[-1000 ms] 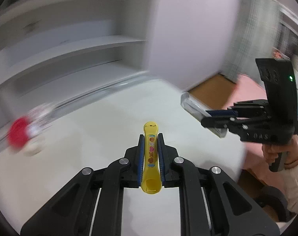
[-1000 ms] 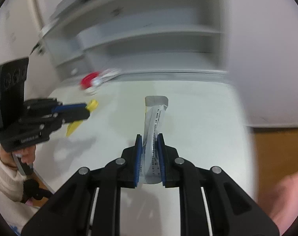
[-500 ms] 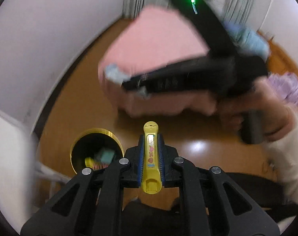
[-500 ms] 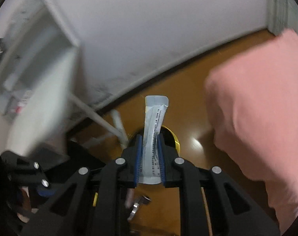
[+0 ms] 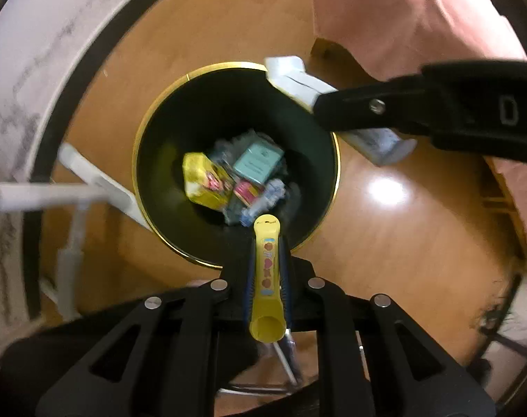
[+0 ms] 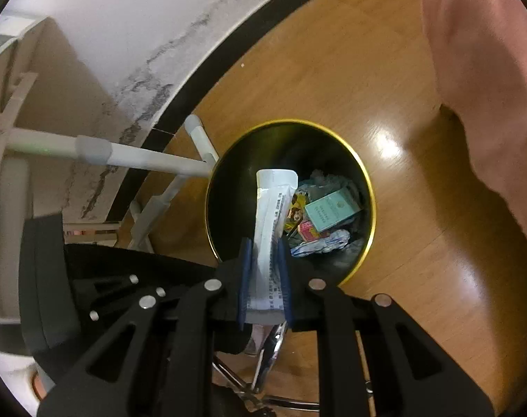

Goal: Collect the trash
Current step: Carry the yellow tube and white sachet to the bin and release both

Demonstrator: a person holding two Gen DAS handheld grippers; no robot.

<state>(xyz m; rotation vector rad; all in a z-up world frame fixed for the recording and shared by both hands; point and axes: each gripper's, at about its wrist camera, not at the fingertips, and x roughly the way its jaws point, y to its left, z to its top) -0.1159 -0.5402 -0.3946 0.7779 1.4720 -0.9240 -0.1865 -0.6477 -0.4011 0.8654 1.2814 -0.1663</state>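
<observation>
warm orange-brown wood floor (image 6: 420, 250) with a bright glare spot, a scuffed white wall (image 6: 166, 34) with a black skirting board, and white table legs (image 6: 148, 160) running in from nine o'clock. a pink cloth-covered shape (image 6: 489, 80) fills the one to three o'clock side of the right wrist view.

standing on the floor is a round black bin with a gold rim (image 5: 148, 132). it already holds rubbish: a yellow packet with cartoon print (image 5: 204, 182), a pale teal box (image 5: 258, 161) with small print too blurred to read, a pink-red wrapper (image 5: 248, 191) and crumpled white-blue plastic (image 5: 267, 198).

the left gripper (image 5: 267, 264) points nearly straight down, its blue-padded fingers (image 5: 250, 271) clamped on a yellow stick packet (image 5: 267, 278). the packet bears a column of small red and orange pictures; no words can be made out. its tip hangs over the bin's six o'clock edge.

the right gripper (image 6: 265, 271) has its fingers (image 6: 244, 278) pinched on a white sachet (image 6: 272, 222), whose upper end sits over the bin's mouth. lines of fine dark print run along the sachet, too small to read. in the left wrist view this gripper reaches in from three o'clock, with pale letters "da" (image 5: 517, 111) readable on its black body before the frame cuts them off, and the sachet pokes out toward the bin's one o'clock rim.
</observation>
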